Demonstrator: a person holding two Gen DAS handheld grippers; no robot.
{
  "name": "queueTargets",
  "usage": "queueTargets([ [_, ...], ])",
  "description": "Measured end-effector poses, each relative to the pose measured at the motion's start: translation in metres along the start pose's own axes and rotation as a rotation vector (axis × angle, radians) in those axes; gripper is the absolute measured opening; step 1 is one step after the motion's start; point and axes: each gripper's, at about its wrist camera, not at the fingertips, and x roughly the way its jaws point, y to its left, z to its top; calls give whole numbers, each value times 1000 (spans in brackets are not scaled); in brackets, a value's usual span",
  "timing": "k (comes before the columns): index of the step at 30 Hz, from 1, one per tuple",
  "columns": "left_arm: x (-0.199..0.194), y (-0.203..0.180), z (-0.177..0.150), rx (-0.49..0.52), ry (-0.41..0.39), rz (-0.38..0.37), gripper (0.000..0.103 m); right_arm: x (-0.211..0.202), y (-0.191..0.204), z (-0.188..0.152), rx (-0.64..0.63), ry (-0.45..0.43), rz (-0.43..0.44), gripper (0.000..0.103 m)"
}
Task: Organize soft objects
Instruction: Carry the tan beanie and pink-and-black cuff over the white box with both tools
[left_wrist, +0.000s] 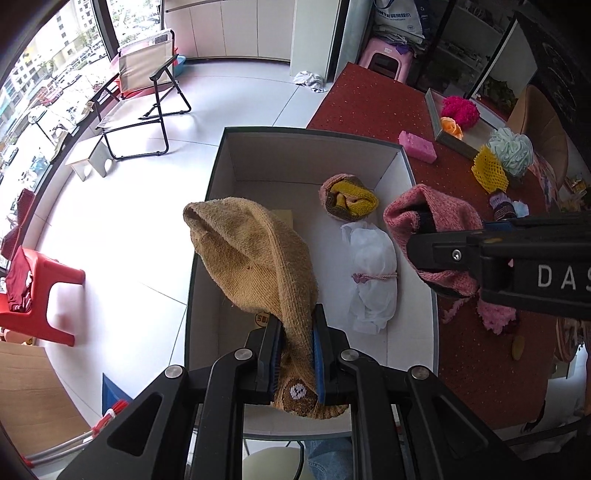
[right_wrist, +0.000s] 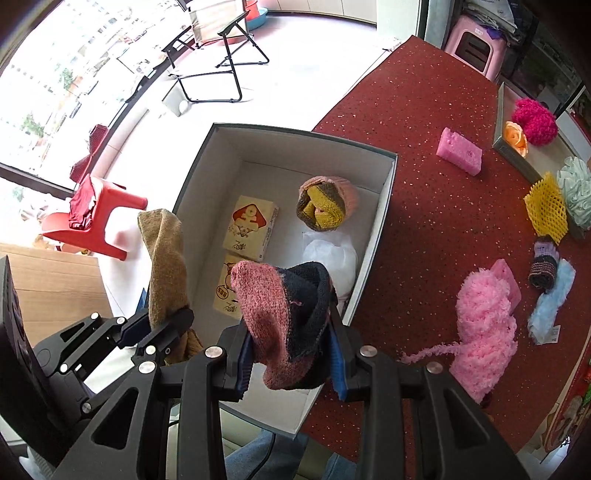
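The tan sock and the pink sock hang over the white box, each pinched in the jaws of the left gripper and right gripper. If released off-centre, either may drape on the rim or cover the rolled socks.

Left claw and right claw both point steeply downward, each clamped shut
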Motion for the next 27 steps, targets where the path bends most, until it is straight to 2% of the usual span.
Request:
queueTargets([
  [13, 19, 0, -1, -15, 39, -23, 15, 20, 3, 22, 12, 31, -11, 37],
  [27, 35, 6, -2, -34, 77, -28, 15, 34, 12, 35, -31, 48, -30, 37],
])
